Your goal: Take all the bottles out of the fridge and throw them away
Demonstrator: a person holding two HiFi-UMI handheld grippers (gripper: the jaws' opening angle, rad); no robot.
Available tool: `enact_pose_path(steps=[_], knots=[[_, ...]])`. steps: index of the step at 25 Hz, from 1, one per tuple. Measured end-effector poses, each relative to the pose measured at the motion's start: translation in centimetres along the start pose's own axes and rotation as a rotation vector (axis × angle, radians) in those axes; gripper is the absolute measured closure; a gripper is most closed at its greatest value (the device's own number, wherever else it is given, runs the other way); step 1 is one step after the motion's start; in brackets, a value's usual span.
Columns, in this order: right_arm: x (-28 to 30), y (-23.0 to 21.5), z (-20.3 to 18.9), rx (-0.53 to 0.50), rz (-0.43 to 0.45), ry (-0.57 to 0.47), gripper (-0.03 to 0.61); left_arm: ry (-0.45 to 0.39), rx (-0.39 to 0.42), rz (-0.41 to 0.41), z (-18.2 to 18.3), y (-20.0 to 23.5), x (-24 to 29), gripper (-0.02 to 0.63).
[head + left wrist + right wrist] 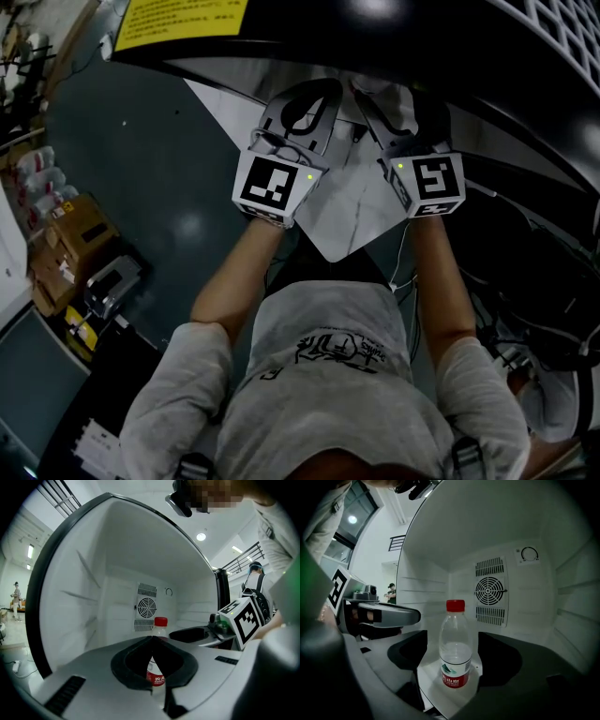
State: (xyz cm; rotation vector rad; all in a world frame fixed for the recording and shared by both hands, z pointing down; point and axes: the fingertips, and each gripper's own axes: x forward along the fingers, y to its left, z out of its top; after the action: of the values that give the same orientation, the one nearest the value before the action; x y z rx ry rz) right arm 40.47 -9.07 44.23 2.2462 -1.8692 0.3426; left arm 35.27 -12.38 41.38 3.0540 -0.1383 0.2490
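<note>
A clear plastic bottle (455,648) with a red cap and a red label stands upright on the white floor of the fridge (440,691), a little water in it. My right gripper (452,643) is open, with the bottle between its dark jaws, untouched by either. My left gripper (152,639) is shut, its tips meeting in front of the same bottle (161,623), which shows through the gap behind them. It holds nothing. In the head view both grippers, left (314,98) and right (384,103), reach side by side into the fridge opening. The bottle is hidden there.
The fridge's white back wall carries a round fan vent (490,590) and a dial (529,553). The fridge's ribbed side walls close in on both sides. Its dark top edge bears a yellow label (178,17). Cardboard boxes (80,225) stand on the floor at left.
</note>
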Motion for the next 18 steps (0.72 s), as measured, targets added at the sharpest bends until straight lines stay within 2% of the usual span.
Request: enact_pose_path(steps=[18], knots=[[2.8, 0.0, -0.5, -0.007, 0.017, -0.004, 0.258, 0.003, -0.008, 0.019, -1.0, 1.7, 0.6, 0.601]])
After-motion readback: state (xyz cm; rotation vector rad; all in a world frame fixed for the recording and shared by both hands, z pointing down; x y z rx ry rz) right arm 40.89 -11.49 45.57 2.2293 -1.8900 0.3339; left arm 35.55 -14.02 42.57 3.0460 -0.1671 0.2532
